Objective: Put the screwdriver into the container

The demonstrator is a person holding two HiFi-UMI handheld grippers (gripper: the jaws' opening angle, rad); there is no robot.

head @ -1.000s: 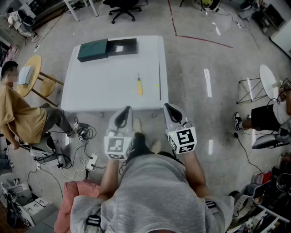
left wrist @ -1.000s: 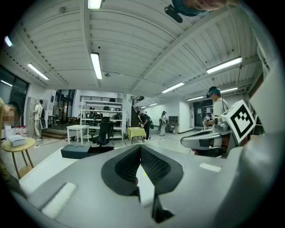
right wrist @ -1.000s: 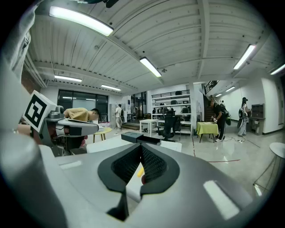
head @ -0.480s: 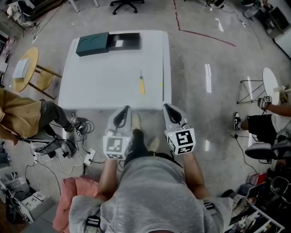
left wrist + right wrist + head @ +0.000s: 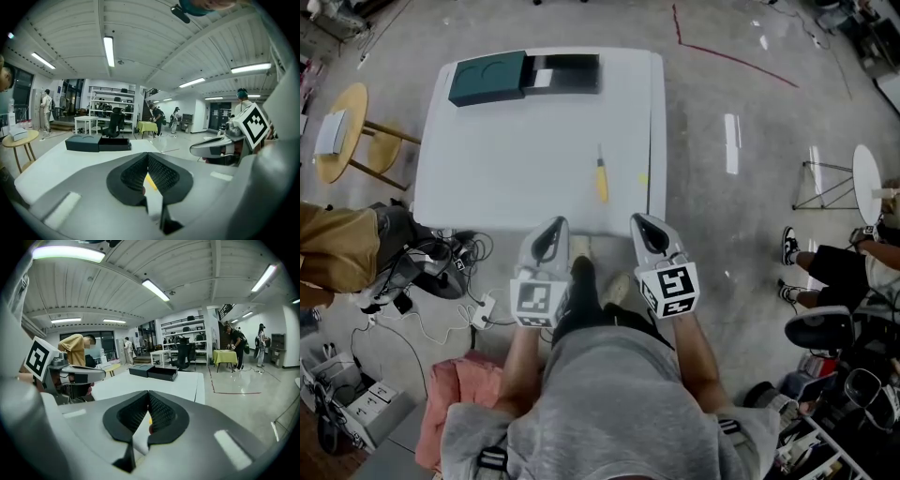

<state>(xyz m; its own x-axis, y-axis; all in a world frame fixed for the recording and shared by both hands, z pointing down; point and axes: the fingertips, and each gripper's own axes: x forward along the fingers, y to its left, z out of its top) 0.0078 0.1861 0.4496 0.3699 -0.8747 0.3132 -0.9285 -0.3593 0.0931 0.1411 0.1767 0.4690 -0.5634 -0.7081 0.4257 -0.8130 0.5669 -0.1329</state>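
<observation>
A screwdriver with a yellow handle lies on the white table, near its right front edge. The container, a dark green lid beside an open black box, sits at the table's far left corner. Both grippers hover side by side just short of the table's front edge. My left gripper and my right gripper are both shut with nothing in them. In the left gripper view the container lies far ahead, and a sliver of the yellow screwdriver shows behind the shut jaws. The right gripper view shows the container too.
A round wooden stool and a seated person in tan are left of the table. Cables and power strips litter the floor there. Another person sits at the right by a small round stand.
The view has moved toward the table, which now lies closer to the grippers. Both grippers stay shut and level with each other.
</observation>
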